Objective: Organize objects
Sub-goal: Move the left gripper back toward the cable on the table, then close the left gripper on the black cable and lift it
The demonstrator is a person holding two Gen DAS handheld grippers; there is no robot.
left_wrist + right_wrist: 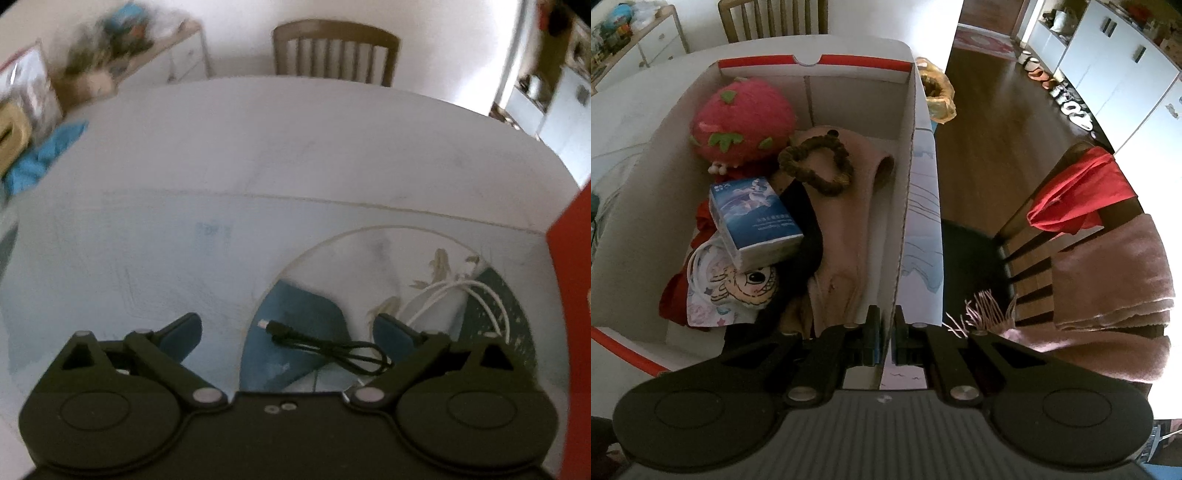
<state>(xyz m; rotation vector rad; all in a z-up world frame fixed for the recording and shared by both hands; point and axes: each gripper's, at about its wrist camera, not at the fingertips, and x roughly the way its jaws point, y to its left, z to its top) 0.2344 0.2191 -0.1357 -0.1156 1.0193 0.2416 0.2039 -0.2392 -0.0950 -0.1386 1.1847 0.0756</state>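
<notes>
My left gripper (288, 332) is open and empty, low over the table. A black USB cable (325, 345) lies on the tablecloth between its fingers. A white cable (461, 295) lies coiled just right of the right finger. My right gripper (885, 339) is shut on the right wall of a white and red cardboard box (907, 192). The box holds a pink dragon-fruit plush (742, 118), a blue tissue pack (757, 221), a brown scrunchie (816, 166), a beige garment (846, 229) and a cartoon plush (738, 288).
The box's red side (569, 295) stands at the right edge of the left view. A blue cloth (40, 155) and clutter lie at the table's far left. A wooden chair (336, 55) stands behind the table. Another chair with red cloth (1078, 192) and a pink scarf (1108, 280) stands right of the box.
</notes>
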